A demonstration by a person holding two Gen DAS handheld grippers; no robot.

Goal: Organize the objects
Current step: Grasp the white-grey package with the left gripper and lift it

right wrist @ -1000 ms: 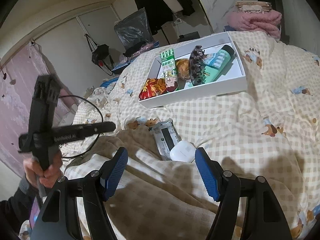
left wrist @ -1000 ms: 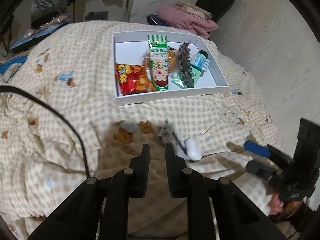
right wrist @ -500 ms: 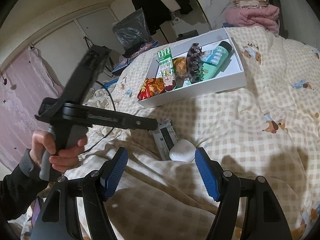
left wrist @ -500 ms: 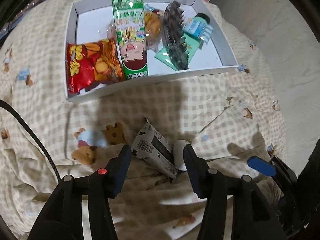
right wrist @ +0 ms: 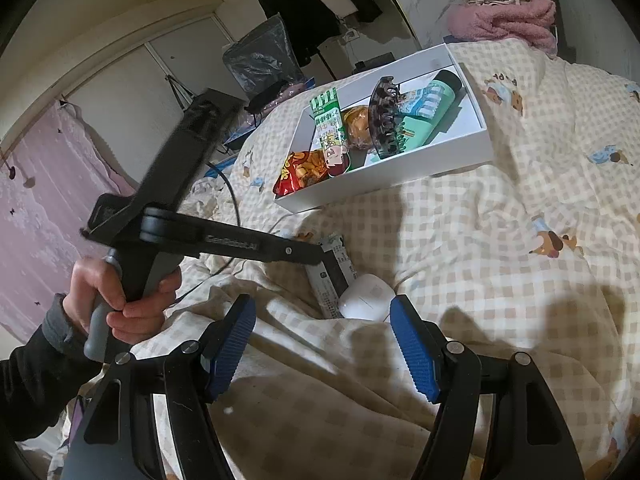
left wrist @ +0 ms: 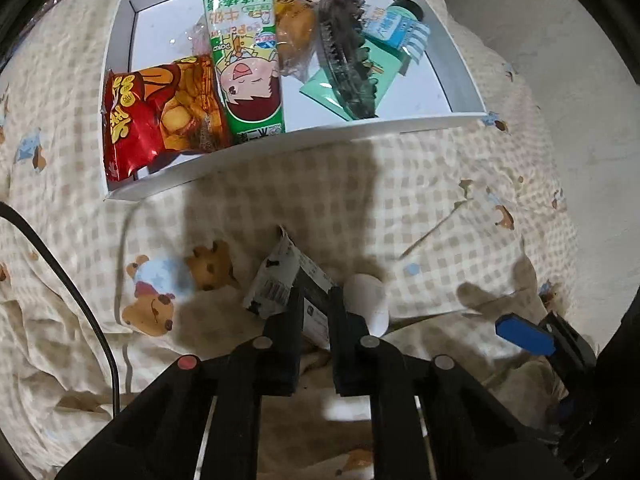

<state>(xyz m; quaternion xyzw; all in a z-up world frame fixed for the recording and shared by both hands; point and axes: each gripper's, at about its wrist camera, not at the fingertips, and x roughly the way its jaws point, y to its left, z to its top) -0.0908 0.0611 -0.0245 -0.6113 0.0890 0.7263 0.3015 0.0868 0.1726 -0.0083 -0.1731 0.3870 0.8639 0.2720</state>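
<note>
A black-and-white snack packet (left wrist: 274, 282) lies on the checked bedspread, with a white earbud case (left wrist: 368, 300) touching its right side. My left gripper (left wrist: 318, 300) points steeply down and is shut on the packet's near end. The right wrist view shows a hand holding that left gripper (right wrist: 318, 254) with its tip on the packet (right wrist: 338, 266), and the case (right wrist: 366, 296) beside it. Just in front of the case, my right gripper (right wrist: 322, 308) stands open with nothing between its blue pads. One of those pads (left wrist: 524, 334) shows at the left wrist view's right edge.
A white box (left wrist: 320, 148) farther up the bed holds a red snack bag (left wrist: 156, 120), a green packet (left wrist: 244, 48), a bun, a dark hair claw (left wrist: 344, 44) and a teal tube (left wrist: 394, 28). A black cable (left wrist: 72, 292) crosses the bedspread at left. Pink blankets (right wrist: 504, 20) lie beyond.
My left gripper came forward and down over the packet, opened around it, then closed on its near end. The right gripper has stayed where it was, open.
</note>
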